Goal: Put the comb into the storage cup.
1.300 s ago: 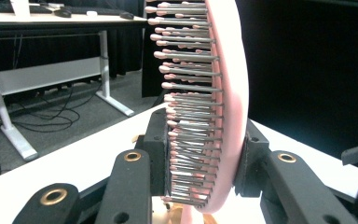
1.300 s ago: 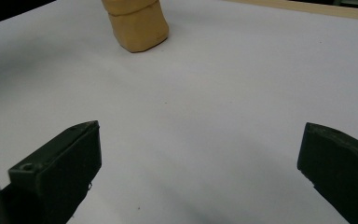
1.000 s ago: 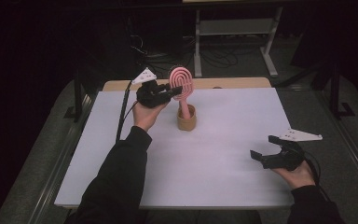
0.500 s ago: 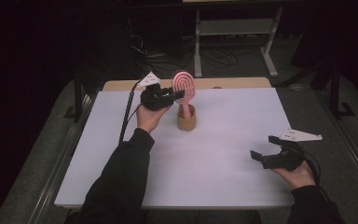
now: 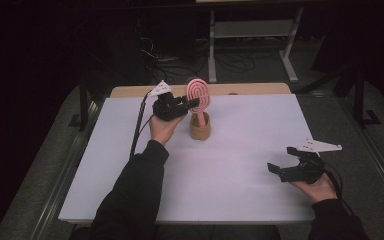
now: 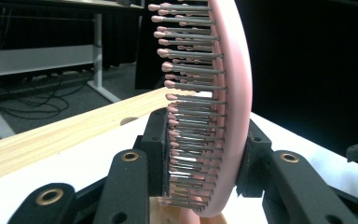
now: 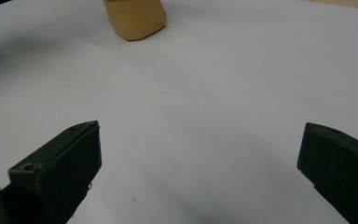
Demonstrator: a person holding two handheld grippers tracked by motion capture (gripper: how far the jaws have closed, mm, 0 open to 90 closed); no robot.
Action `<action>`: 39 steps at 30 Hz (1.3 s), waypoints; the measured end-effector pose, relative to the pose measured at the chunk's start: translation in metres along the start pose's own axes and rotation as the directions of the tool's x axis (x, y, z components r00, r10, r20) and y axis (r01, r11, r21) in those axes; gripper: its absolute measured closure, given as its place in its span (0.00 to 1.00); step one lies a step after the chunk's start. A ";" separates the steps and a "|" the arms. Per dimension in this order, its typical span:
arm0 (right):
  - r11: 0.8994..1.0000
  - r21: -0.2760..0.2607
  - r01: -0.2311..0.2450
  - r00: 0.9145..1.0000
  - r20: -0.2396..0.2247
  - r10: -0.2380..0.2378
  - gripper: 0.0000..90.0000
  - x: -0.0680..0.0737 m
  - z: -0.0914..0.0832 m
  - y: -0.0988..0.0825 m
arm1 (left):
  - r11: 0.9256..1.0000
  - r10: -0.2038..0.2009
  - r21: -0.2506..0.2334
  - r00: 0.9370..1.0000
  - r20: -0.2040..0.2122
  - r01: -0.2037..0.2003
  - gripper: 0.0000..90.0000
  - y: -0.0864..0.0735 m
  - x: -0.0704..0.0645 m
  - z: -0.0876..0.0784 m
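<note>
My left claw (image 5: 196,102) is clamped on the head of the pink hairbrush (image 5: 199,96), one pad on the smooth back, the other pressing into the bristles (image 6: 191,93). The brush stands upright with its handle down in the small tan cup (image 5: 200,128), toward the far edge of the white table (image 5: 230,165).

I judge the brush light and rigid: a hard plastic shell that won't flex. The bristle side is springy, though, and the curved back looks slick, so the head could twist in this grip. The lower part of the head, where I have it, seems the sensible hold, close to the handle. The cup looks light too and may tip or ride up with the handle if I pull at an angle; a straight lift would be safer.

My left forearm reaches forward from the near edge, hand beside the cup on its left, claw pointing level across at the brush. My right claw (image 5: 286,161) rests well to the right and nearer than the cup, jaws wide apart, holding nothing.
</note>
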State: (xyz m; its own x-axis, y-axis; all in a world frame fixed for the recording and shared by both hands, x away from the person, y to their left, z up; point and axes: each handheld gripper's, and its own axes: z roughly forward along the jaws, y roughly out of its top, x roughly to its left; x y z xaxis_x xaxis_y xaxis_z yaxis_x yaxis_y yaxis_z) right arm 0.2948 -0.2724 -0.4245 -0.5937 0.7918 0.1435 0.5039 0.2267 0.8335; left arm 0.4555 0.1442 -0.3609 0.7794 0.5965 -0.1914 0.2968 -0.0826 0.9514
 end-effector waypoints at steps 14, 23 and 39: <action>1.000 -0.004 -0.006 1.000 0.007 0.006 0.00 -0.002 -0.001 0.000 | 0.993 0.093 0.094 0.980 -0.176 -0.077 0.51 -0.020 0.005 -0.016; 1.000 -0.007 -0.018 1.000 0.006 0.018 0.00 -0.004 -0.002 -0.001 | 0.994 0.067 0.091 0.985 -0.158 -0.053 0.50 -0.029 0.010 -0.027; 1.000 -0.006 -0.018 1.000 -0.015 0.018 0.00 -0.004 -0.003 -0.003 | 0.999 0.004 0.047 0.998 -0.058 -0.001 0.25 -0.038 0.018 -0.048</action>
State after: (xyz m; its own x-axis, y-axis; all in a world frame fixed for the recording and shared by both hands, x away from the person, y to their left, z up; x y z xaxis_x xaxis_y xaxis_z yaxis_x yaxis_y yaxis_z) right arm 0.2942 -0.2780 -0.4260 -0.5940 0.7872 0.1660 0.5108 0.2096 0.8338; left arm 0.4324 0.1965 -0.3886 0.7472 0.6416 -0.1732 0.3216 -0.1210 0.9391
